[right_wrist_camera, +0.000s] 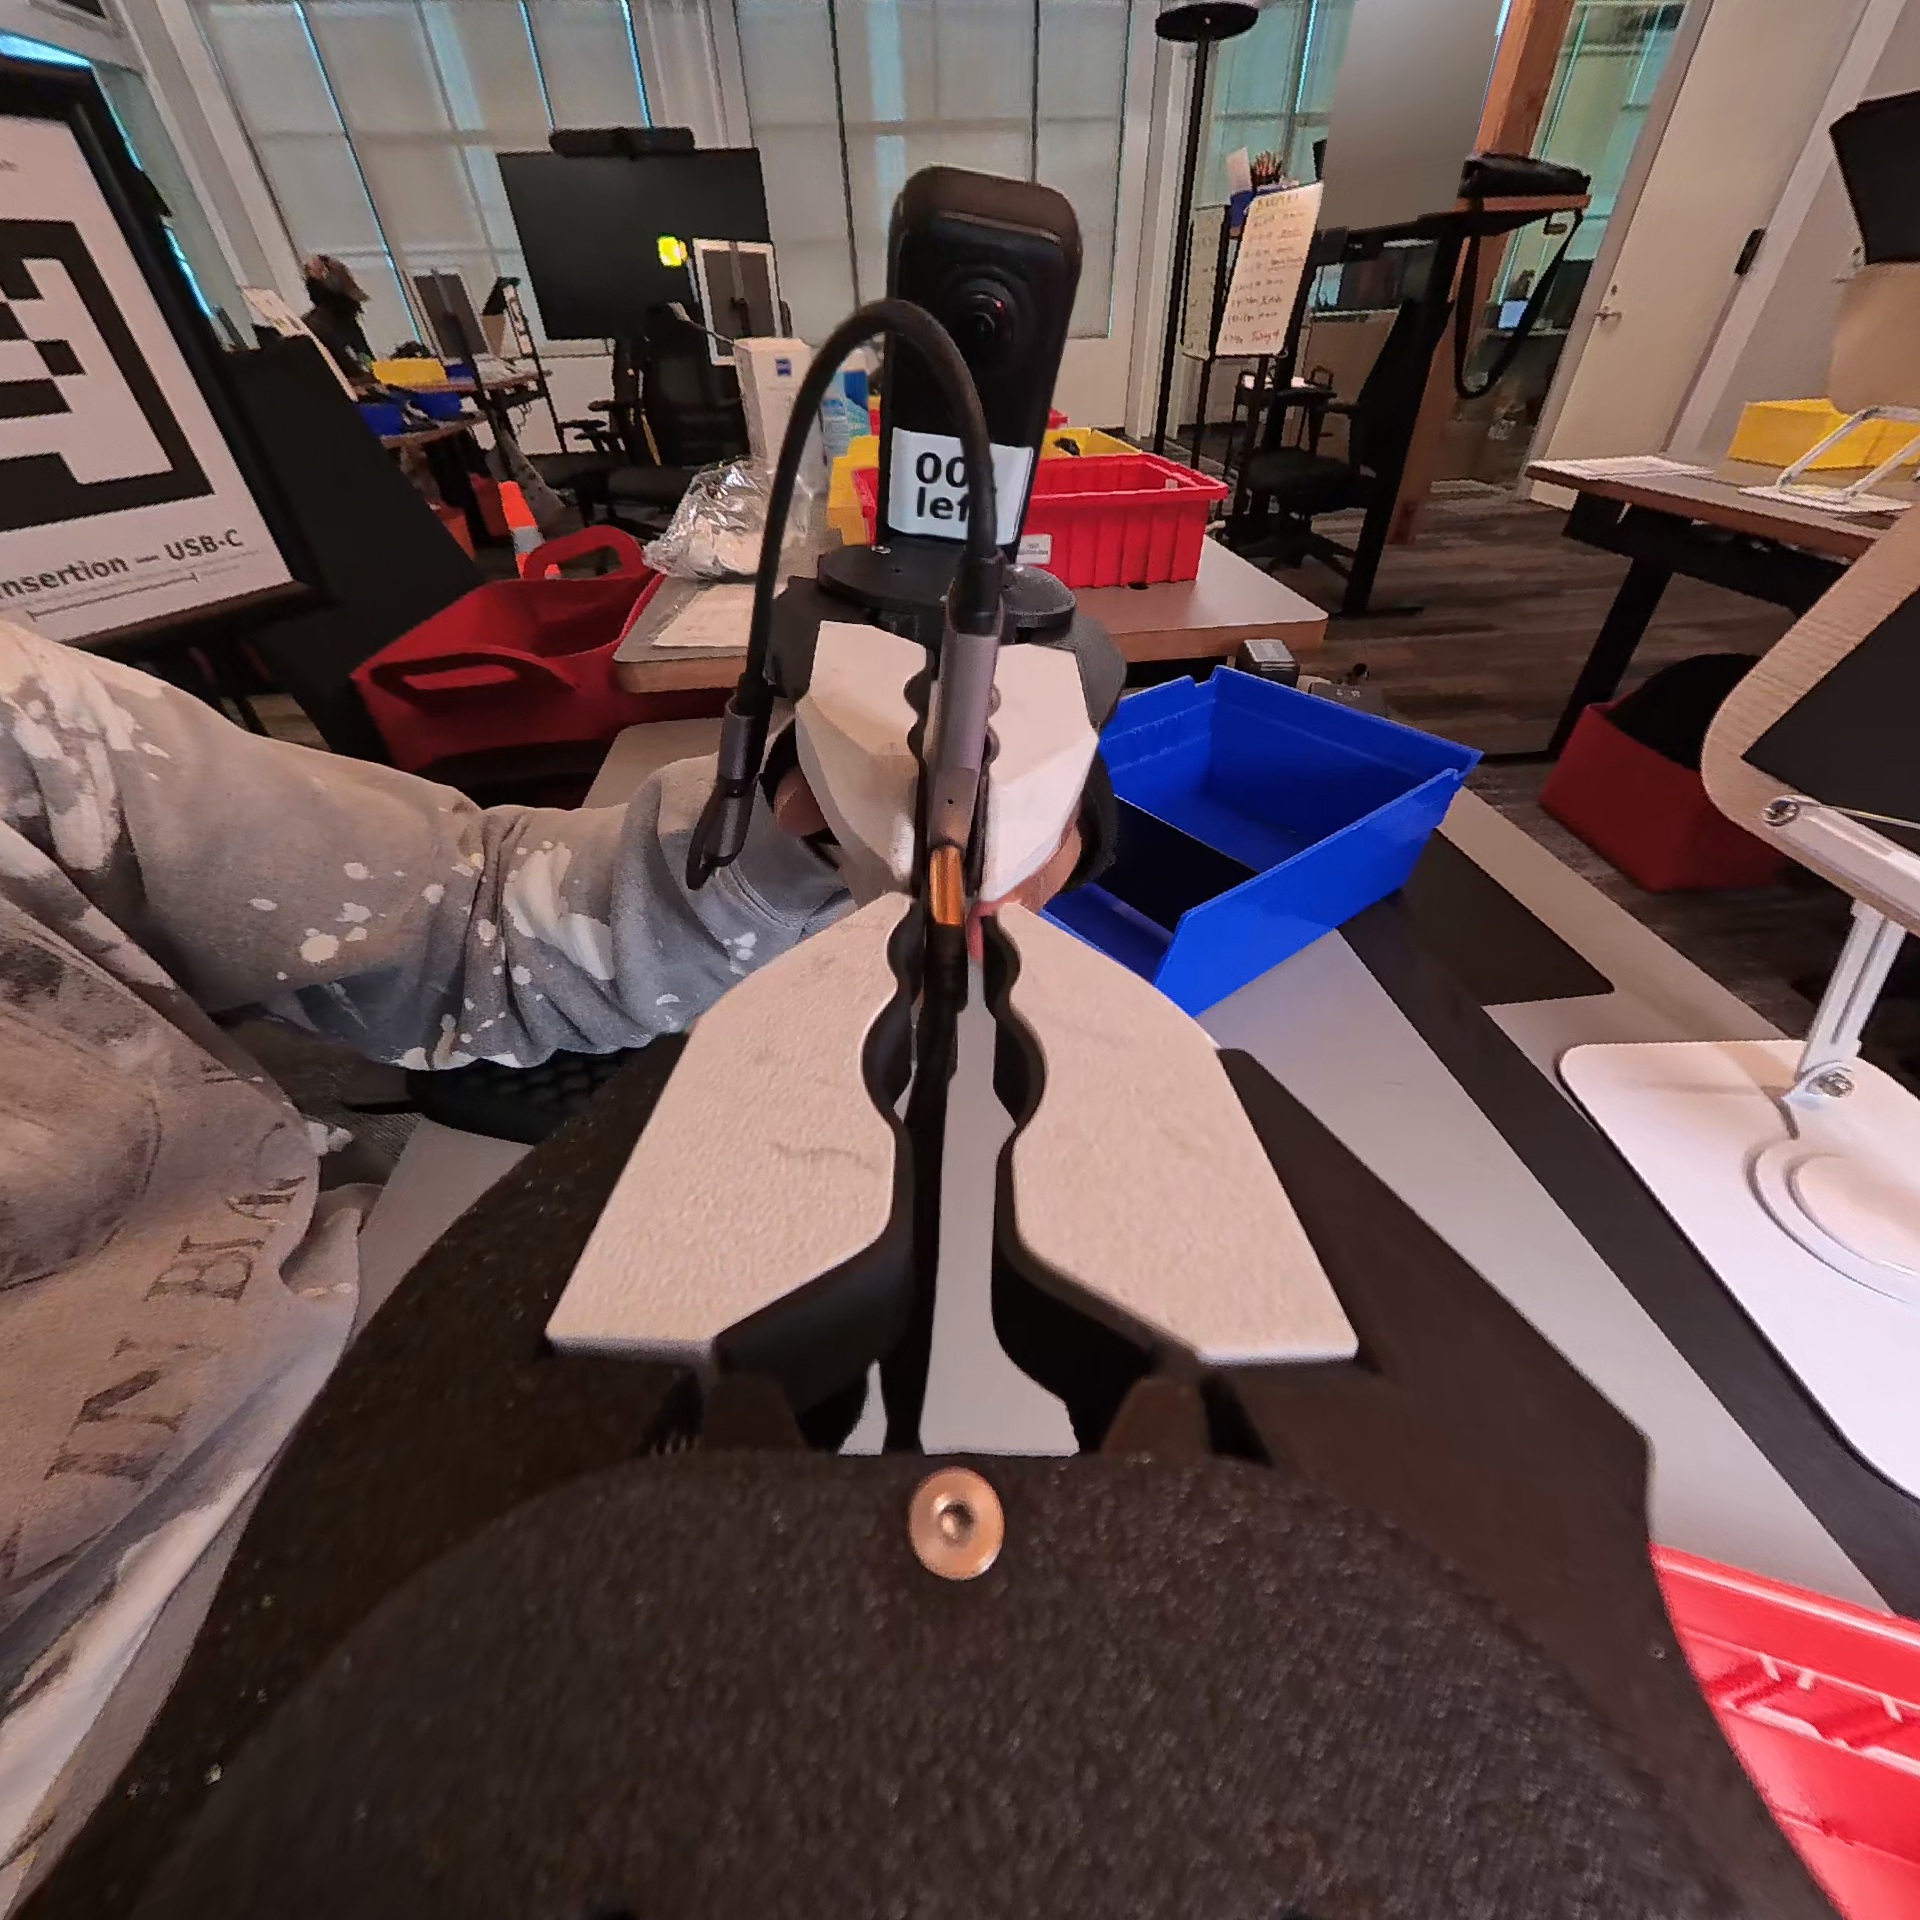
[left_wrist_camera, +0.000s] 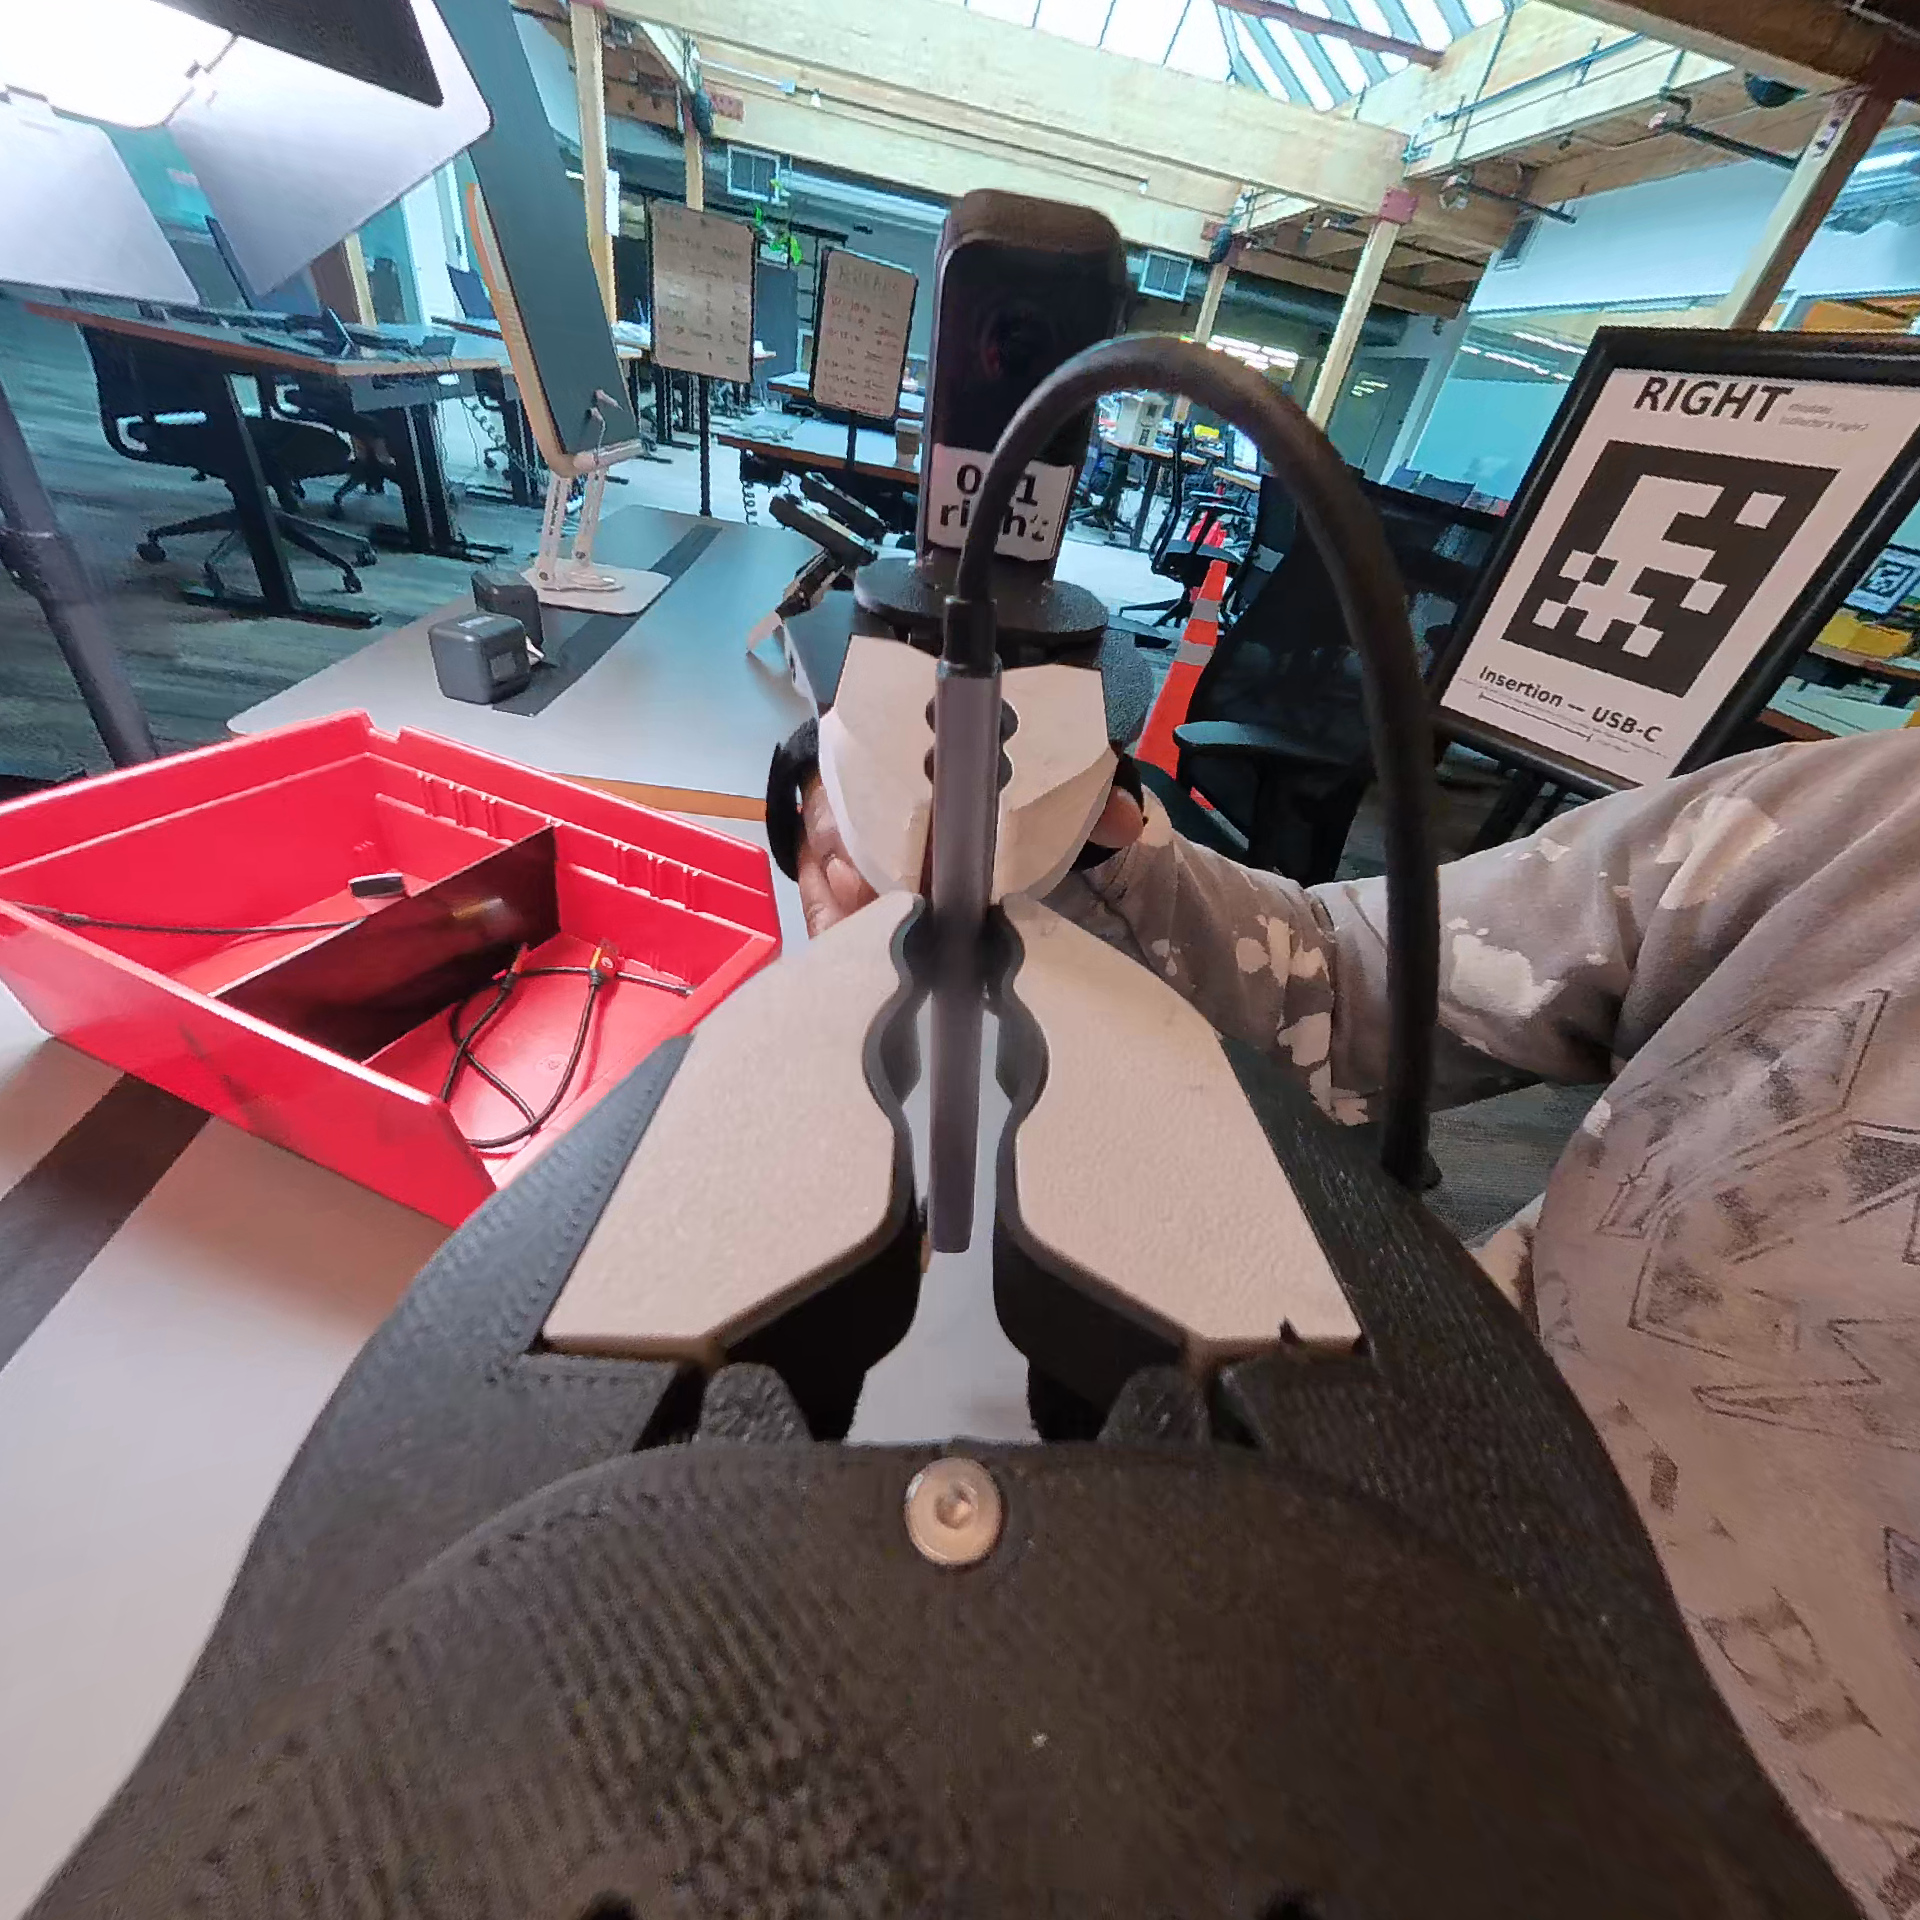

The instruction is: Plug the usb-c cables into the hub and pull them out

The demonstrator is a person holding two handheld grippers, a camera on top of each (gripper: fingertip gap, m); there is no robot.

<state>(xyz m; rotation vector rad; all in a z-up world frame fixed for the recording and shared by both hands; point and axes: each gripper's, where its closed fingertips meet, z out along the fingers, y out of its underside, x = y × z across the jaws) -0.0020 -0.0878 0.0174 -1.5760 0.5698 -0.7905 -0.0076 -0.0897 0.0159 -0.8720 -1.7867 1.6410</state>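
My left gripper [left_wrist_camera: 956,920] is shut on a slim grey hub [left_wrist_camera: 956,1091], held edge-on between its white fingers. The hub's own black lead [left_wrist_camera: 1351,540] loops up and down to the right. My right gripper [right_wrist_camera: 948,920] faces it tip to tip and is shut on a black usb-c cable [right_wrist_camera: 930,1091]. The cable's orange plug [right_wrist_camera: 945,899] meets the lower end of the hub [right_wrist_camera: 961,717]; how deep it sits is hidden. The left gripper also shows in the right wrist view [right_wrist_camera: 948,878], and the right gripper in the left wrist view [left_wrist_camera: 964,878].
A red bin [left_wrist_camera: 395,1122] with a dark divider holds thin cables [left_wrist_camera: 540,1039] to the left. A blue bin [right_wrist_camera: 1299,862] stands behind the left gripper. A framed marker sign [left_wrist_camera: 1662,561] and a white stand base [right_wrist_camera: 1714,1122] flank the table. A person's grey sleeve [right_wrist_camera: 364,914] is close.
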